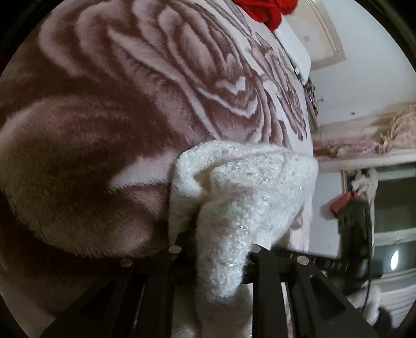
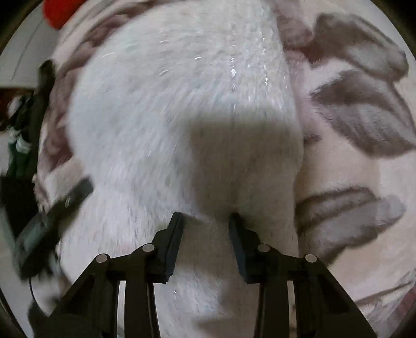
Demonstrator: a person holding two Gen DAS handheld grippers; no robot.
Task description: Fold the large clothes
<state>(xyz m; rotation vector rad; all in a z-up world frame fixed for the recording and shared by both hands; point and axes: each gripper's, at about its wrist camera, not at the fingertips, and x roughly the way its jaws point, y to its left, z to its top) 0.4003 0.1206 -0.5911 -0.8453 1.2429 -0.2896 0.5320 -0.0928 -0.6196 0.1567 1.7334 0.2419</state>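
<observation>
We look down the left gripper (image 1: 215, 249) and a thick fold of the white fuzzy garment (image 1: 244, 187) bunches between its jaws; the fabric swallows the fingertips, so we only see the black arms at either side, but the jaws pinch the fold. The garment, flecked with silvery thread, rises from 6 o'clock toward the centre and drapes to 3 o'clock, lying on the plush rose-patterned blanket (image 1: 124, 109) that fills the frame from 9 to 12 o'clock. At 12 o'clock a red cloth (image 1: 265, 10) is cut off by the edge. At 3 to 4 o'clock we make out a blurred dark device with a red part (image 1: 351, 208), smeared by motion; what it is we cannot tell. Behind it are pale walls and a pinkish valance (image 1: 364, 135).

Over on the right gripper (image 2: 205, 218), the jaws stand parted, tips down on the white fuzzy garment (image 2: 169, 104) with a band of it between them; the pads do not press it. The gripper's shadow darkens the centre. The garment spreads from 6 to 12 o'clock, the blanket (image 2: 351, 117) showing at 1 to 5 o'clock. At 8 o'clock a blurred dark object (image 2: 52, 215) lies half over the garment's edge, too smeared to identify.
</observation>
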